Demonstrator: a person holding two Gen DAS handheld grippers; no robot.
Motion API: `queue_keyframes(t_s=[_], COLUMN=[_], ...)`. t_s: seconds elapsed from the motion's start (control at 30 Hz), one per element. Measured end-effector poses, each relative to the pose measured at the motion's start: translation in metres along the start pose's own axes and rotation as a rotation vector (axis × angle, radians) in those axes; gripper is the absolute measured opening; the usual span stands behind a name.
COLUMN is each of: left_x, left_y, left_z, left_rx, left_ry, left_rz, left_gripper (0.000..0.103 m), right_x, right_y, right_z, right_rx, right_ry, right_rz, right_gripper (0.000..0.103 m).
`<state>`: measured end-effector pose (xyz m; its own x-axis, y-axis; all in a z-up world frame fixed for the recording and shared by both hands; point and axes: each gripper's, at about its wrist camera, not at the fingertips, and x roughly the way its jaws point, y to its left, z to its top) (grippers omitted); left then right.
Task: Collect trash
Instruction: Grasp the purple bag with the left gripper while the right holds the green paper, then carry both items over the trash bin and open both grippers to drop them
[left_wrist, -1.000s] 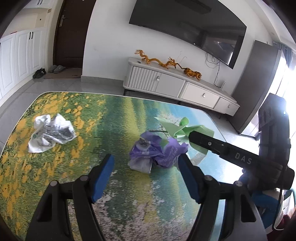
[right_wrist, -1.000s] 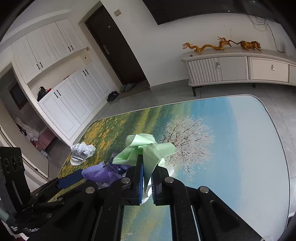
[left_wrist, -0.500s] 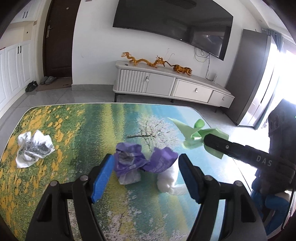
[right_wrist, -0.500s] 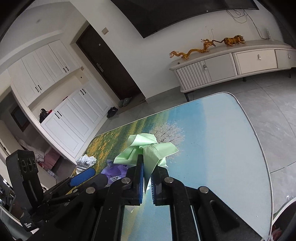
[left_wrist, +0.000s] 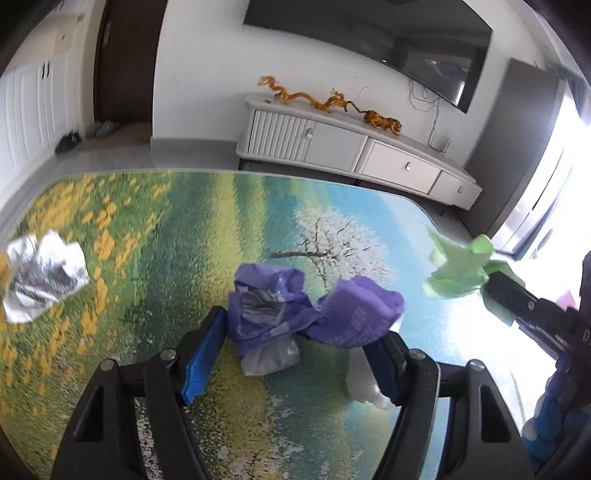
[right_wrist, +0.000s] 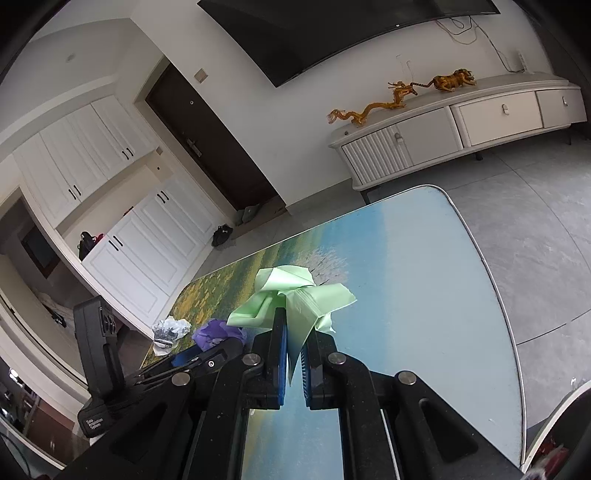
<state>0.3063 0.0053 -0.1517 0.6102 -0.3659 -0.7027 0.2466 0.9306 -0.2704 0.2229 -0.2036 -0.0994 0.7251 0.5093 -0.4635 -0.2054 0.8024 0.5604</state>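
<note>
A: Purple plastic is seen between the two blue pads of the left gripper (left_wrist: 295, 354). The purple wrapper (left_wrist: 310, 314) lies on the table (left_wrist: 184, 229), near its right edge. A moment ago the wrapper was farther ahead of the pads. Now it is framed by them.

B: Is the wrapper squeezed yet?

A: No. The pads are kept apart, as wide as before. The wrapper is not pressed, though the right pad looks very close to it. A clear bit of plastic (left_wrist: 271, 356) is tucked under the purple one, and a white scrap (left_wrist: 364, 380) lies by the right pad.

B: And the green thing?

A: The green paper (right_wrist: 291, 299) is clamped in the right gripper (right_wrist: 293, 354). The pads are pushed together on it. It is held up above the table. A second ago it was over the purple wrapper. Now it has been carried toward the right edge of the table.

B: What does that mean for the job?

A: One piece is likely on its way out, and the next piece can probably be grabbed once the left pads are closed. The crumpled white paper (left_wrist: 40, 280) is left near the left edge of the table, well apart from both grippers.
</note>
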Motion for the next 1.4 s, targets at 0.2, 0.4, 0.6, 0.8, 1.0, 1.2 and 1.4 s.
queue_keyframes(t_s=[0.2,0.4,0.6,0.8,1.0,1.2,1.4], left_x=[0.002,-0.012,-0.048,-0.103,-0.153,-0.182,-0.192], left_y=[0.018,0.019,0.016,-0.002,-0.033,-0.089,-0.165], left_z=[0.001,-0.006,-0.014,-0.018,-0.019,-0.026,-0.039], left_rx=[-0.087,-0.079,-0.067,-0.02,0.025,0.113,0.236], left_ry=[0.01,-0.012,-0.059,-0.137,-0.209,-0.232,-0.214], left_rz=[-0.034,-0.027,-0.018,-0.021,-0.057,-0.146,-0.25], left_gripper=[0.051,0.041,0.04,0.04,0.04,0.04,0.04], right_x=[-0.004,-0.015,-0.039,-0.08,-0.133,-0.196,-0.25], right_y=[0.002,0.008,0.018,0.029,0.041,0.037,0.011], right_z=[-0.002,-0.004,-0.006,-0.011,-0.018,-0.027,-0.039], right_rx=[-0.002,-0.007,-0.019,-0.034,-0.052,-0.039,0.014], right_ry=[-0.007,-0.014,-0.041,-0.095,-0.167,-0.253,-0.301], right_rz=[-0.005,-0.015,-0.02,-0.024,-0.041,-0.094,-0.21], right_gripper=[0.007,0.007,0.007,0.007,0.007,0.007,0.007])
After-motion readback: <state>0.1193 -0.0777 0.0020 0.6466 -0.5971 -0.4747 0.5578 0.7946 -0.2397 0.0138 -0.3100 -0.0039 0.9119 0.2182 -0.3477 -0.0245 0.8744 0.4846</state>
